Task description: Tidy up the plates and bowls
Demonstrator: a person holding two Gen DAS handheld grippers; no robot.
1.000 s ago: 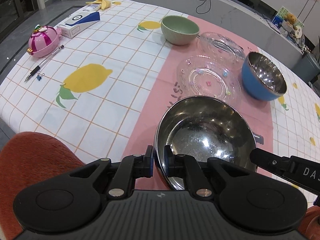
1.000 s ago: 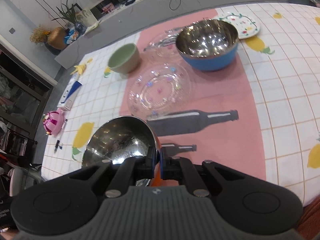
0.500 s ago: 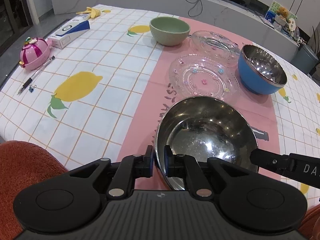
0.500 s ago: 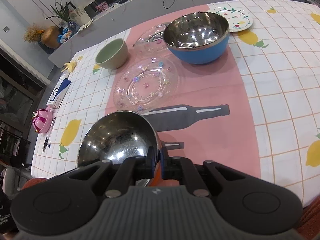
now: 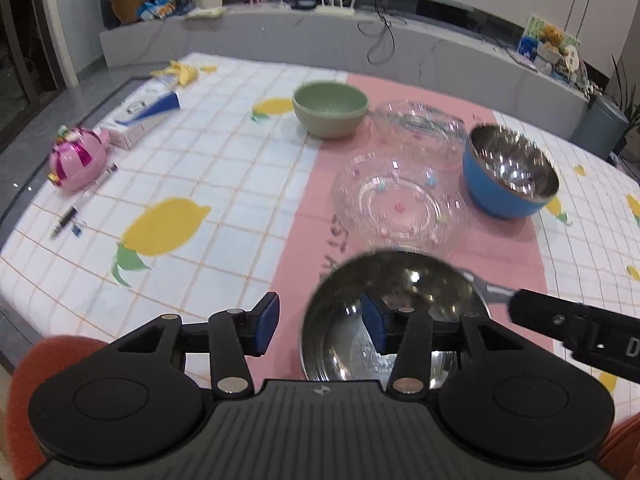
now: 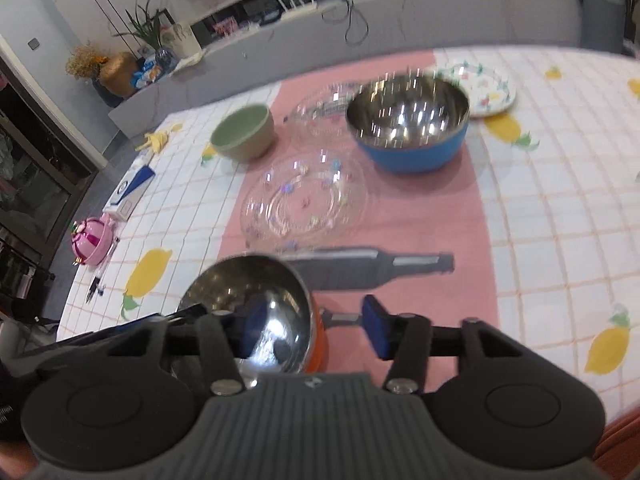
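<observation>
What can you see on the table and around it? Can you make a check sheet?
Surface: tablecloth, lemon print, pink strip.
Job's things: orange steel bowl nearest; blue steel bowl; green bowl; two clear plates; flowered plate.
Clutter: pink toy, pen, box.
Grippers: left gripper and right gripper jaws have just been opening, astride the orange bowl's rim, not pressing.
Cables: black cable on ledge.
Surroundings: plants, vase.

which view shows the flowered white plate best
The right wrist view. There the flowered plate lies in sight on the tablecloth just behind the blue bowl, which hides its near left edge. The left wrist view shows none of it; the plate lies outside that frame.
</observation>
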